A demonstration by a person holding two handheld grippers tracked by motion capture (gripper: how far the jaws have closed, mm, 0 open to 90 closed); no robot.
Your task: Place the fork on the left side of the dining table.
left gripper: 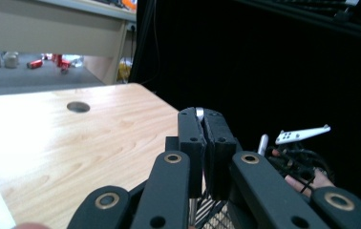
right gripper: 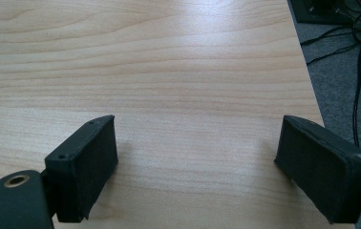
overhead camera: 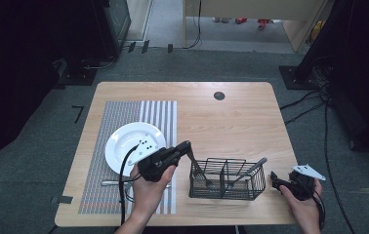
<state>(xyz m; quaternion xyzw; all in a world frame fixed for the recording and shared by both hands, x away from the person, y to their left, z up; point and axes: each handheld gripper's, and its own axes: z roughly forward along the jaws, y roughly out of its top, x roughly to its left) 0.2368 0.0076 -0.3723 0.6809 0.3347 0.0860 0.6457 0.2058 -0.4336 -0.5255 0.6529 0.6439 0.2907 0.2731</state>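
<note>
A slim metal utensil (overhead camera: 195, 168), probably a fork, is clenched by its handle in the left gripper (overhead camera: 188, 145) and hangs, long axis near vertical, into the left compartment of a black wire caddy (overhead camera: 227, 179) at the desk's (overhead camera: 231, 122) six o'clock edge. At the caddy's three o'clock the right gripper (right gripper: 197, 164) is held spread and empty. A glossy white plate (overhead camera: 124, 141) is noted at nine o'clock.

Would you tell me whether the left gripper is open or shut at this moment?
Shut. In the left gripper view, the left gripper has its jaws pressed on a thin metal utensil handle, above the wire basket.
</note>
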